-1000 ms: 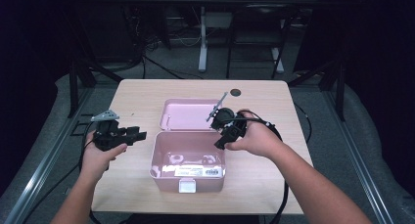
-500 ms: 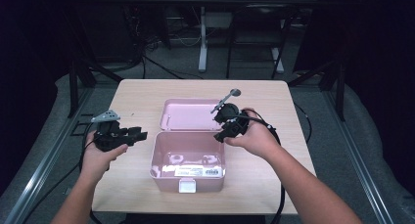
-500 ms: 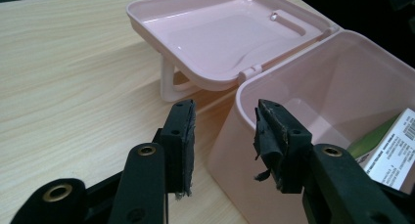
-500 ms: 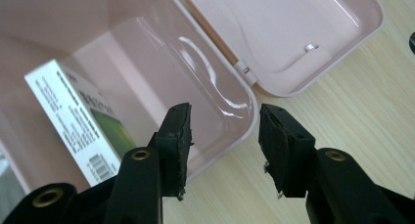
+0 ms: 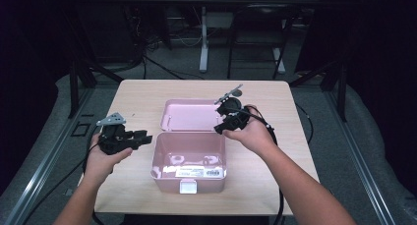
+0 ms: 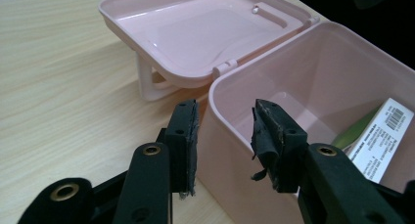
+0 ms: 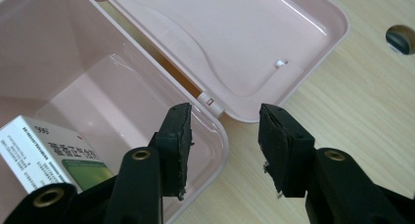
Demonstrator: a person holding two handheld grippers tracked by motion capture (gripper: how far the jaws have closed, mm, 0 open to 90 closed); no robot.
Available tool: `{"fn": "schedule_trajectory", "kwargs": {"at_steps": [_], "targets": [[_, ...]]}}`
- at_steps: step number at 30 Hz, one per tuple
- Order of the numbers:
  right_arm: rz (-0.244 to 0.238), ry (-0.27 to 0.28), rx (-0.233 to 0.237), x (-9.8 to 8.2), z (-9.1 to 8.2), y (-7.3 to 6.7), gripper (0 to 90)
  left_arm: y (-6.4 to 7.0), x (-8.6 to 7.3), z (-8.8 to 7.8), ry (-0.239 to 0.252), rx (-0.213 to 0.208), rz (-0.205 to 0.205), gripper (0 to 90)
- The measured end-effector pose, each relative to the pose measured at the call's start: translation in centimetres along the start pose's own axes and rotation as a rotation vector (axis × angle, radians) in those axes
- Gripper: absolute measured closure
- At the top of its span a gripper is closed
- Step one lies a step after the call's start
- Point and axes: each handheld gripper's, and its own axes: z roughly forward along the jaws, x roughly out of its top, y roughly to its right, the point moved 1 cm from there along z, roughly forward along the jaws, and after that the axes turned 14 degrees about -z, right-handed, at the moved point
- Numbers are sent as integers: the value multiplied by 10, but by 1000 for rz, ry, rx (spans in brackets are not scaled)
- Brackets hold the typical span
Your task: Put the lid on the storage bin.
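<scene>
An open pink box (image 5: pixel 158 154) stands mid-table, its lid (image 5: pixel 189 114) laid back flat behind it. A white and green carton (image 5: pixel 194 171) lies inside at the front. My left gripper (image 5: pixel 143 137) is level just left of the box and points at its left wall (image 6: pixel 220 116). Its jaws have just been closing but stay apart, and nothing is pressed between them. My right gripper (image 5: pixel 220 128) hovers open over the box's back right corner. In the right gripper view (image 7: pixel 225 136), one jaw is over the inside and the other over the table, with the rim (image 7: pixel 218 121) between them.
A round cable hole (image 5: pixel 237 93) sits in the tabletop (image 5: pixel 133 95) behind the lid's right corner. Bare wood lies on both sides of the box. Cables trail from both grippers off the table's near edge.
My right gripper has shifted a little to the right and back, toward the box's back right corner. The left hand has stayed in place.
</scene>
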Motion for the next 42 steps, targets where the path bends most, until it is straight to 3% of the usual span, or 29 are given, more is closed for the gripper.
{"fn": "schedule_trajectory", "kwargs": {"at_steps": [18, 29, 31, 42], "targets": [[95, 11, -70, 11, 20, 18, 518, 15, -5, 11, -33, -9, 48, 686], [175, -11, -97, 9, 39, 41, 520, 16, -8, 16, -57, 9, 63, 763], [196, -13, -85, 9, 43, 45, 519, 15, -8, 17, -55, 12, 66, 775], [256, -14, -106, 15, 61, 57, 521, 13, -9, 18, -59, 19, 71, 802]]}}
